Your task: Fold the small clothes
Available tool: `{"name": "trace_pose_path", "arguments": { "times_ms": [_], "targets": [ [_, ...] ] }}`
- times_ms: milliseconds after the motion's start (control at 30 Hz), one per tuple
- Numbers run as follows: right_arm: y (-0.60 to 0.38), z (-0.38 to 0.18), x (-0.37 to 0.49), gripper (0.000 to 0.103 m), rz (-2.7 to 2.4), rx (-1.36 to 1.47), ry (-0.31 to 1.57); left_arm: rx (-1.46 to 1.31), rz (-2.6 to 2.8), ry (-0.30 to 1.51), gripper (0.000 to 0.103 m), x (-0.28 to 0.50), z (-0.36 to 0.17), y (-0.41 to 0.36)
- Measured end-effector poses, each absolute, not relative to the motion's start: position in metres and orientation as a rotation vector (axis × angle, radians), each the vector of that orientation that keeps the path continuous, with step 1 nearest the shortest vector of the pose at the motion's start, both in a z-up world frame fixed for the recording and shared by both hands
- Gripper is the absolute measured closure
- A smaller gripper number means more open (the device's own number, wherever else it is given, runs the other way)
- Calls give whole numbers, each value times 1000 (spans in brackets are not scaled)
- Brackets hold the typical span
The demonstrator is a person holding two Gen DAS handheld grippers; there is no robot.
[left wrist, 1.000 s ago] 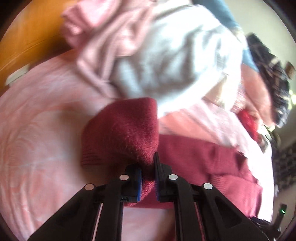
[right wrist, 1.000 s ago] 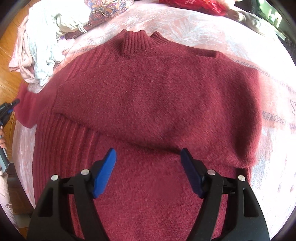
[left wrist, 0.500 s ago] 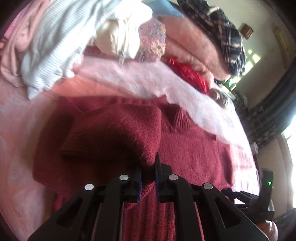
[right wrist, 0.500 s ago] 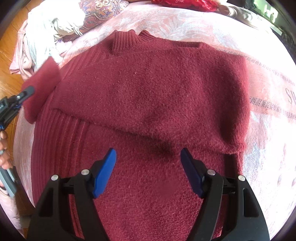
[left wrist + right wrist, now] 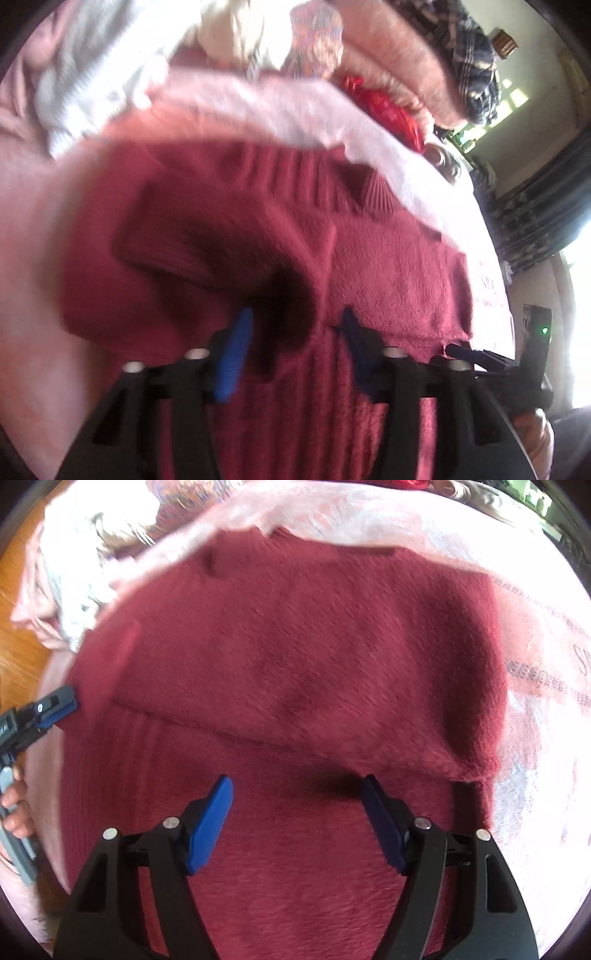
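Maroon sweater flat mid-bed, sleeves folded in; left gripper and right gripper both spread, empty; next, pinching hem corners evenly, folding toward collar

Heaped clothes pile beyond sweater.

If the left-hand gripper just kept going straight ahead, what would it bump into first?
Most likely the folded-over sleeve of the dark red sweater, lying just ahead of the open left gripper; blur makes depth uncertain.
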State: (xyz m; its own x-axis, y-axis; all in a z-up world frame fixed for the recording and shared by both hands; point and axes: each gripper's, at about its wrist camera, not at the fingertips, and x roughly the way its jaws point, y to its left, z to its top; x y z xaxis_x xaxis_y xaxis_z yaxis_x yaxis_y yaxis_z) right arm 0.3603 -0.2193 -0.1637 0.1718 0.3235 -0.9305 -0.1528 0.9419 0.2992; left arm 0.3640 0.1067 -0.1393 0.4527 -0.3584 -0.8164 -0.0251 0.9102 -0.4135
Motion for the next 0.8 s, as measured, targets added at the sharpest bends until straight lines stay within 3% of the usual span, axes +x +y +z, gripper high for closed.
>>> {"name": "trace_pose_path", "arguments": {
  "times_ms": [233,367,700,733,800],
  "targets": [
    [-155,-143,394,32,446,169,1341,-326,42,1087,14,380,-146,165],
    [-118,-150,416,43,505,225,1395,-284,92,1142,10,387,-162,175],
    [-54,-168,440,49,496,181,1449,-242,97,1164,10,396,-169,186],
    [-49,-170,443,52,495,186,1452,-248,97,1163,10,394,-169,187],
    [-44,-175,446,69,513,218,1457,-263,95,1163,10,392,-170,189]
  ]
}}
